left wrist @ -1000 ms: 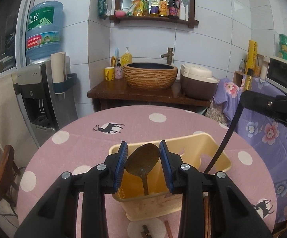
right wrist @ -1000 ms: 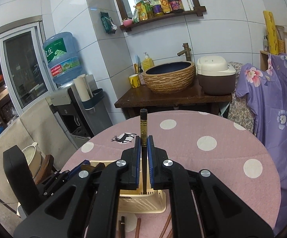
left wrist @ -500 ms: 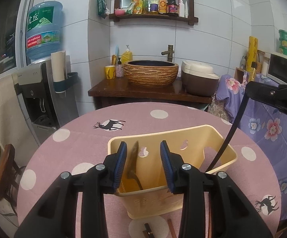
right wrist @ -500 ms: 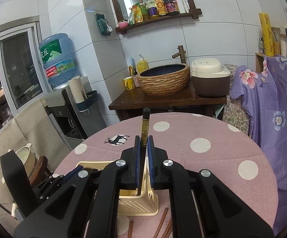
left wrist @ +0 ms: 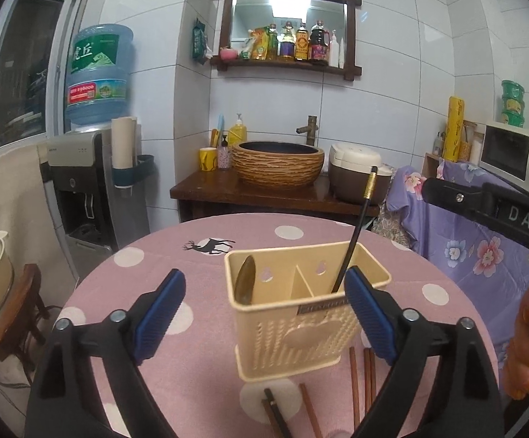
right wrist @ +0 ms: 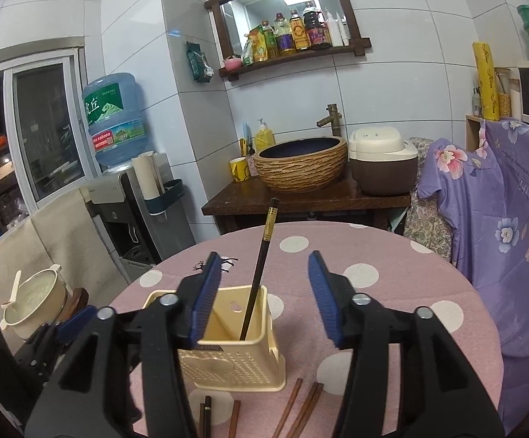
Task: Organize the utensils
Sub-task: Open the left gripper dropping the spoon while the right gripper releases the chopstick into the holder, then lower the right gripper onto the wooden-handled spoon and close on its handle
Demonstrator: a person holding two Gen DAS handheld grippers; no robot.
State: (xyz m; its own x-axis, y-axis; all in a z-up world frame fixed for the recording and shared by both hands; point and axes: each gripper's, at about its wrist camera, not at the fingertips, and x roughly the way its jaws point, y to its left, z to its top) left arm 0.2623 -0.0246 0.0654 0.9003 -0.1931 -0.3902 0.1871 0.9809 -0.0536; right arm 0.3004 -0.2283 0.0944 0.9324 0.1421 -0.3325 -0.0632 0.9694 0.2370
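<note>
Left gripper (left wrist: 264, 303): jaws opening, pads wide apart, gripping nothing; the cream utensil caddy (left wrist: 301, 332) shows between them, untouched. Right gripper (right wrist: 262, 295): jaws opening, pads clear of the black chopstick (right wrist: 260, 262) that stands between them, leaning in the caddy's right compartment. A dark spoon (left wrist: 246, 284) stands in the left compartment. The caddy sits on the pink dotted table (left wrist: 147, 255). Several brown chopsticks (right wrist: 302, 408) lie loose on the cloth near its front side.
</note>
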